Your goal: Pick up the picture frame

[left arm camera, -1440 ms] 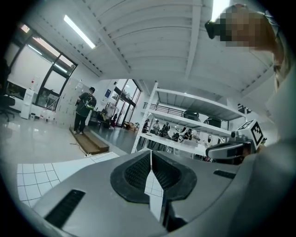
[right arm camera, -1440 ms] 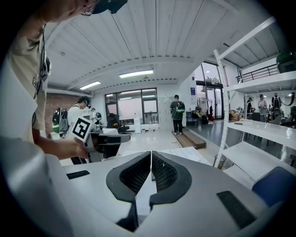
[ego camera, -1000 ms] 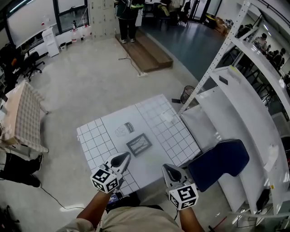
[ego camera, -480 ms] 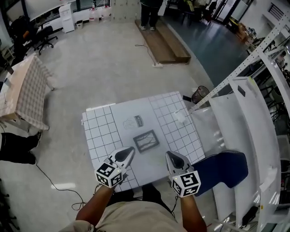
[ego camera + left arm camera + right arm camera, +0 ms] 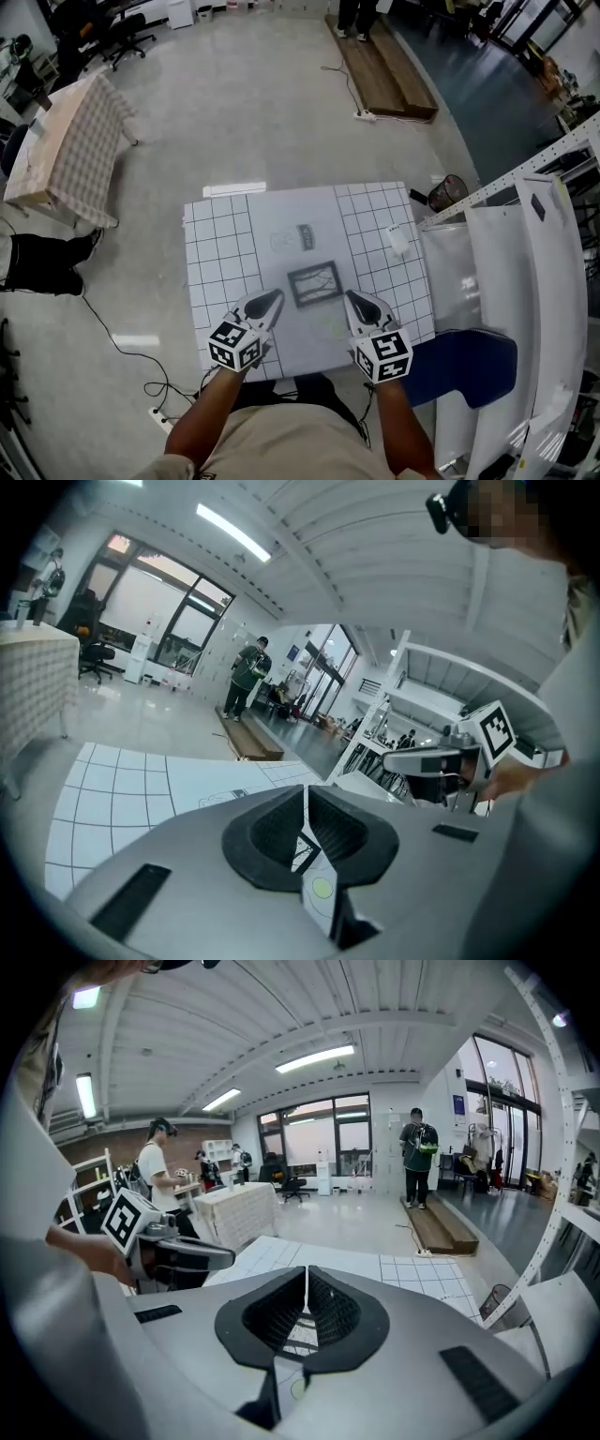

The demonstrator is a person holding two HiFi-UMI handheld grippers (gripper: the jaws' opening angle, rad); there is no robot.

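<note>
The frame (image 5: pixel 315 283) lies flat on the bench (image 5: pixel 225 244), not yet lifted. The left claw (image 5: pixel 271 299) and right claw (image 5: pixel 355 299) are both pressed together and empty, near its sides. Grasping and lifting remain.

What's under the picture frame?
The picture frame lies flat on the white table, on its plain middle strip between the gridded parts. The spot right beneath it is covered.

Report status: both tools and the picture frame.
Left tool shut, empty. Right tool shut, empty. Picture frame flat on table between them, not gripped. Nothing blocking it.
</note>
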